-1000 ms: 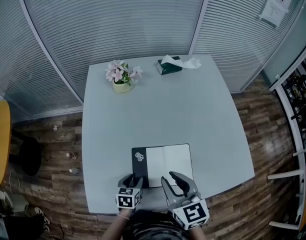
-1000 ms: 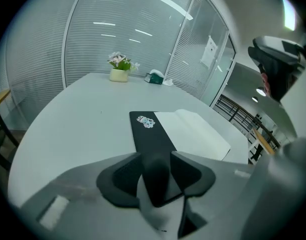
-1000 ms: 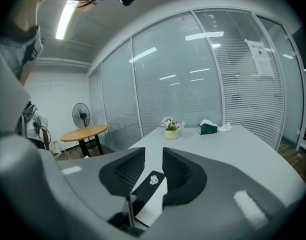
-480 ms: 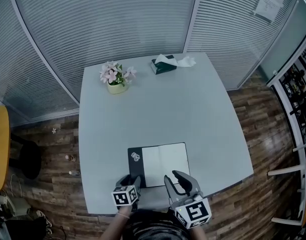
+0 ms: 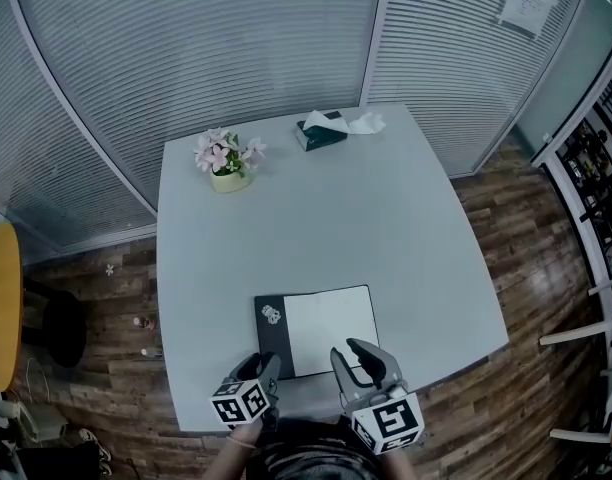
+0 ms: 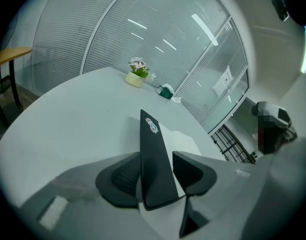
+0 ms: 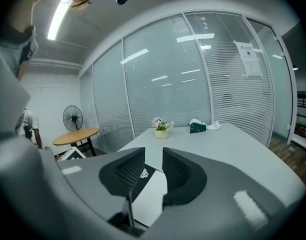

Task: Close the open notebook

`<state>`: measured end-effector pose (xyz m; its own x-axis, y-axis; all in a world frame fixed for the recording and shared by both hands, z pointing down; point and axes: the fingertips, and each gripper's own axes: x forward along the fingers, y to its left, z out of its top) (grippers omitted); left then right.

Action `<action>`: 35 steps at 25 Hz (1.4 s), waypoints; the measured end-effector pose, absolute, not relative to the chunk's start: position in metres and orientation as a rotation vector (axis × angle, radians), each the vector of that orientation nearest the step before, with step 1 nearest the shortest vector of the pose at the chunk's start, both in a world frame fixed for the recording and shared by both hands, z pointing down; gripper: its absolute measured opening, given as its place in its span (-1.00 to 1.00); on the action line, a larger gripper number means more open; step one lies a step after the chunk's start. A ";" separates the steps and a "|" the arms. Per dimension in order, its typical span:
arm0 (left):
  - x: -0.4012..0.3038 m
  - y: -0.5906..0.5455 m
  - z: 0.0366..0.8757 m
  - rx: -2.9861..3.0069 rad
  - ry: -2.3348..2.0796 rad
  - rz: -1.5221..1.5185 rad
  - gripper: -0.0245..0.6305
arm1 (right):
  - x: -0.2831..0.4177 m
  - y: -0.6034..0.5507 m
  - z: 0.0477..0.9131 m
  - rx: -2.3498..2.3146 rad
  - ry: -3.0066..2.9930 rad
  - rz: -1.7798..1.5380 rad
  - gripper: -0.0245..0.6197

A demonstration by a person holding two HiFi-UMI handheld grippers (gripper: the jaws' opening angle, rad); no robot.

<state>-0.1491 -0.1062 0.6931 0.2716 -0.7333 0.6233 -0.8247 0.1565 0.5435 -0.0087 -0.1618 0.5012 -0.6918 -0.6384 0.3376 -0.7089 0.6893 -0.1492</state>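
Left gripper (image 5: pixel 269 368): jaws spread wide, and there's the black cover (image 6: pixel 154 164) poking in between them, clear of the right-hand pad.
Notebook (image 5: pixel 331 330): lying open on the table (image 5: pixel 316 218), just ahead of both grippers, white page up.
Right gripper (image 5: pixel 350 352): jaws parted, nothing in them, sitting at the near edge of the page.

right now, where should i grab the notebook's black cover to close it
Take the black cover at its near edge, by the outer corner, coming from the near side of the table with the left hand-held gripper. It's a thin flap hinged at the spine beside the white page, and that edge sits between the open jaws, so it can likely swing over rightward.
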 end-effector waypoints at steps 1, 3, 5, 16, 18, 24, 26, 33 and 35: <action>-0.148 -0.107 0.687 1.606 -1.465 0.102 -0.30 | -0.009 -0.162 0.501 1.075 -2.643 0.393 -0.58; -0.144 -0.108 0.676 1.633 -1.442 0.068 -0.30 | -0.010 -0.163 0.501 1.073 -2.646 0.393 -0.58; -0.140 -0.108 0.665 1.655 -1.428 0.048 -0.30 | -0.010 -0.164 0.500 1.069 -2.650 0.391 -0.58; -0.128 -0.114 0.648 1.720 -1.390 0.021 -0.30 | -0.005 -0.167 0.499 1.065 -2.654 0.400 -0.58; -0.127 -0.116 0.644 1.716 -1.381 -0.009 -0.35 | -0.004 -0.168 0.498 1.065 -2.656 0.403 -0.58; -0.115 -0.124 0.640 1.743 -1.381 0.009 -0.37 | 0.004 -0.172 0.494 1.068 -2.662 0.398 -0.58; -0.112 -0.126 0.640 1.742 -1.389 0.015 -0.40 | 0.007 -0.172 0.493 1.065 -2.662 0.396 -0.58; -0.106 -0.135 0.643 1.737 -1.408 0.041 -0.50 | 0.015 -0.180 0.491 1.061 -2.658 0.391 -0.58; -0.103 -0.138 0.643 1.739 -1.422 0.044 -0.58 | 0.018 -0.181 0.491 1.056 -2.656 0.390 -0.58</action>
<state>-0.1035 -0.1381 0.6428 0.3480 -0.7810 0.5185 -0.8116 0.0258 0.5836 0.0184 -0.1806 0.4913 -0.7036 -0.6289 0.3308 -0.6974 0.7004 -0.1519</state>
